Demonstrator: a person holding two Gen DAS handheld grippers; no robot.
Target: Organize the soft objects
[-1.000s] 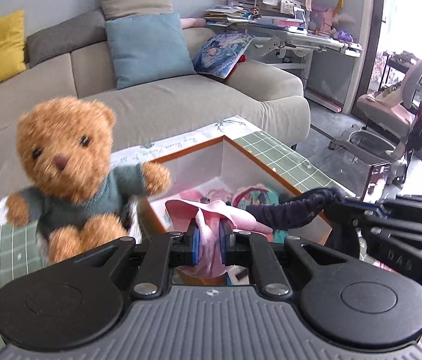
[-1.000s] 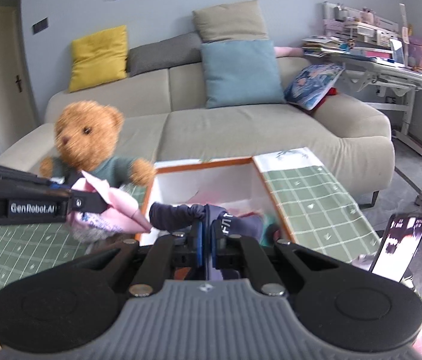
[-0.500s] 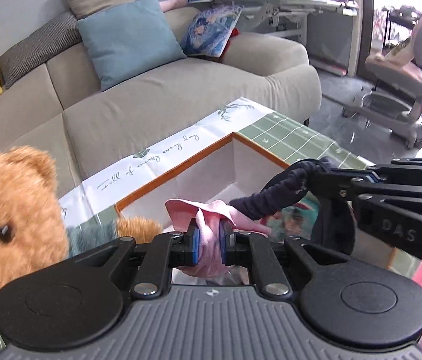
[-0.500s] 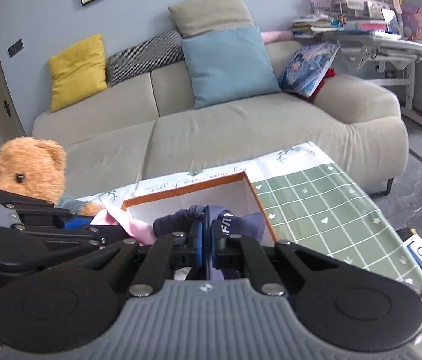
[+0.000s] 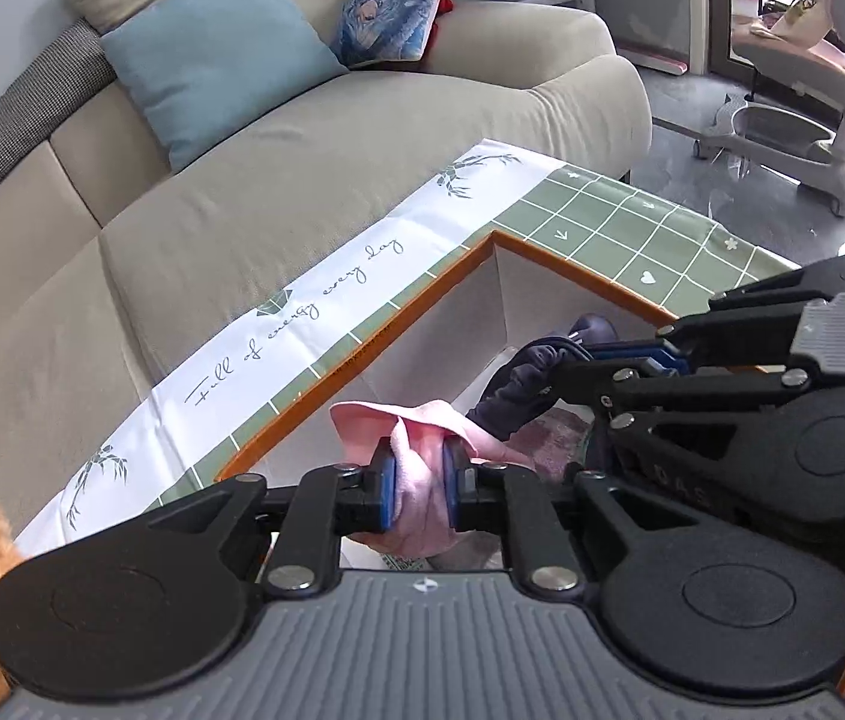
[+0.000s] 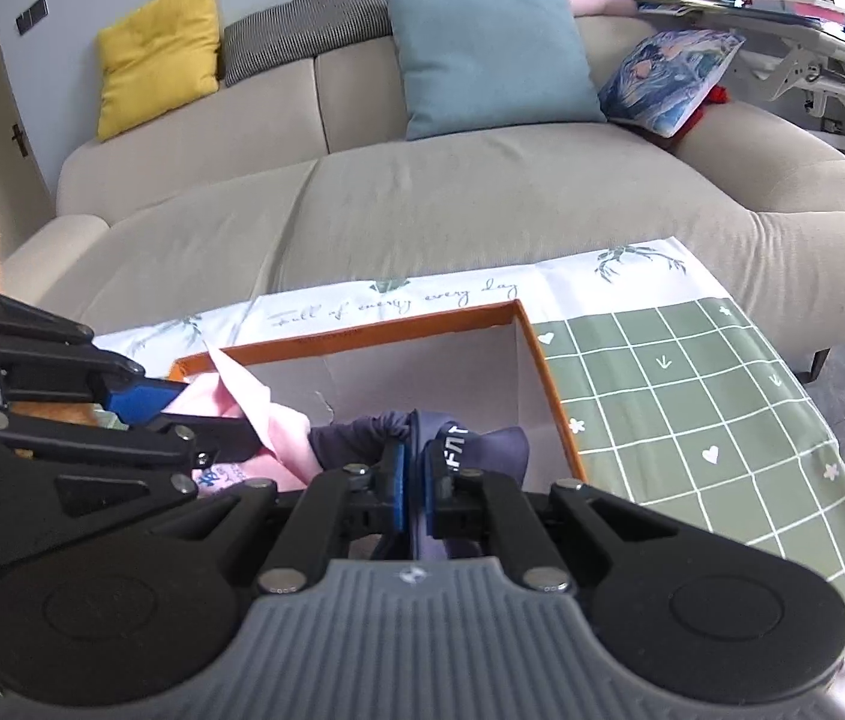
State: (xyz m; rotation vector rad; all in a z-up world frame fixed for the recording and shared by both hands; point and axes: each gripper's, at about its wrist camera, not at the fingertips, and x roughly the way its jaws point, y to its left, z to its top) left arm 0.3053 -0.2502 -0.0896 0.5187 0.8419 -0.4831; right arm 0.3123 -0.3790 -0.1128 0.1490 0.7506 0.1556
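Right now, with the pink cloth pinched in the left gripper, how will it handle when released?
Likely floppy: the pink cloth folds and droops around the left gripper. Probably light, since a small pinch holds it. It should slump into the box rather than roll or bounce.

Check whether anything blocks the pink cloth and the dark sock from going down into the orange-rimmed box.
Nothing visible does. The left gripper holds the pink cloth and the right gripper the dark sock above the open box. Other soft items already lie on its floor.
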